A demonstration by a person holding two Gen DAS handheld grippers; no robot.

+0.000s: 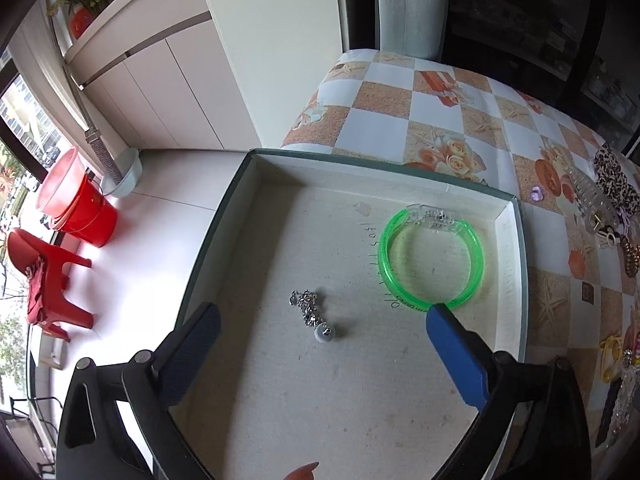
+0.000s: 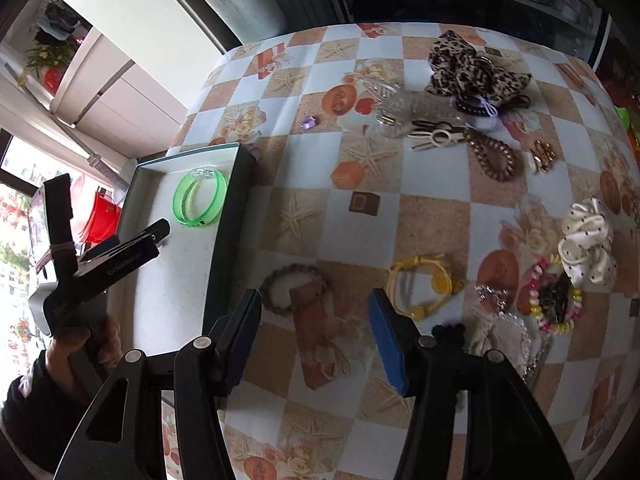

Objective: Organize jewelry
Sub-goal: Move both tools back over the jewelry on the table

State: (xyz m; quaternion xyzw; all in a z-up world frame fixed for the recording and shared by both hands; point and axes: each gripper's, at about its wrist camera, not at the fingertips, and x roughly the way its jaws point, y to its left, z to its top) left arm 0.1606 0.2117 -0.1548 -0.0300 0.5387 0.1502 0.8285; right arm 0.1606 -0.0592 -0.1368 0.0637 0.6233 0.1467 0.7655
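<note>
My left claw [image 1: 322,320] is hovering spread wide over the box [image 1: 508,232], its blue pads gripping nothing. The box is shallow card, pale and rough inside, sitting on the glossy checked table [image 2: 424,208]. In it are lying a clear green plastic bangle [image 1: 432,258] and a knobbly metal chain [image 1: 310,312]. My right claw [image 2: 316,324] is hanging spread above a brown beaded bracelet [image 2: 294,290].

Green bangle [image 1: 431,256] and silver chain [image 1: 310,312] flat inside open box [image 1: 360,166]
</note>
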